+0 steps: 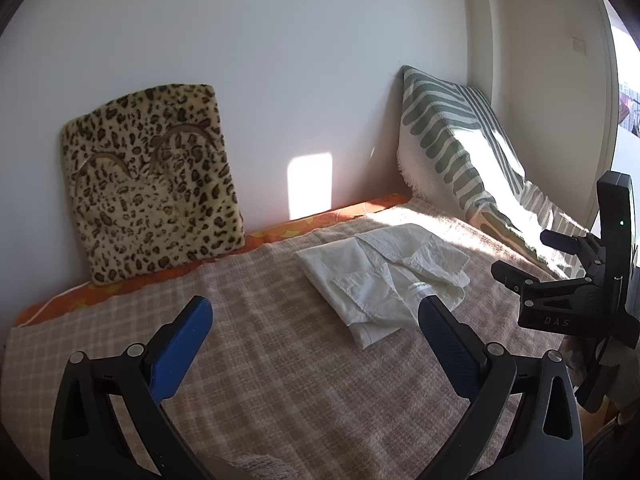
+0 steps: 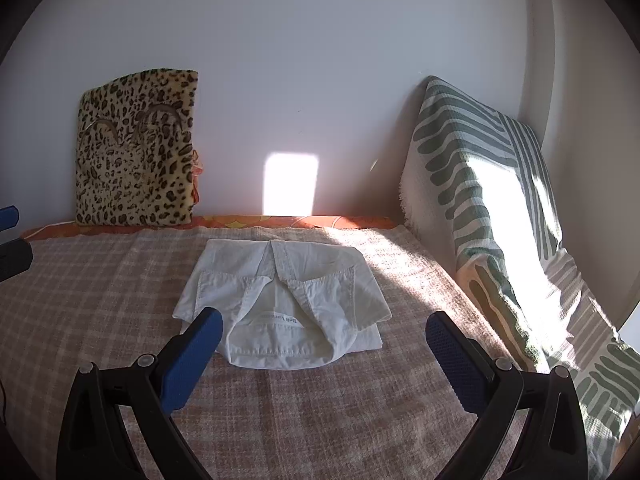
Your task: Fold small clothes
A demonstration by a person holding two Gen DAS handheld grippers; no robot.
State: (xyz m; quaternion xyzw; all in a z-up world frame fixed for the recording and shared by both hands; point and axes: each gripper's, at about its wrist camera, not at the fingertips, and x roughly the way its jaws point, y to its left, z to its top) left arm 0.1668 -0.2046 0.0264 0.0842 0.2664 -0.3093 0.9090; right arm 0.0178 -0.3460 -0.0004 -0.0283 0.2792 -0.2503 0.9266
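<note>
Both pairs of blue-padded fingers stand wide apart with nothing between them. The left gripper hovers low over the checked blanket, pointing toward the back wall, its right finger overlapping in view the near corner of the folded white shirt; whether it touches the cloth cannot be told. The right gripper is held level and square to the same shirt, which lies between and just beyond its fingertips, collar side toward the camera (a label shows inside the neckband, too small to read). Seen from the left wrist, the right gripper sits off to the right of the shirt, its fingers spread and clear of the fabric. The shirt rests flat near the middle of the blanket. A leopard-print cushion leans against the wall behind, and a green-striped pillow slopes along the right side, partly in sunlight.
</note>
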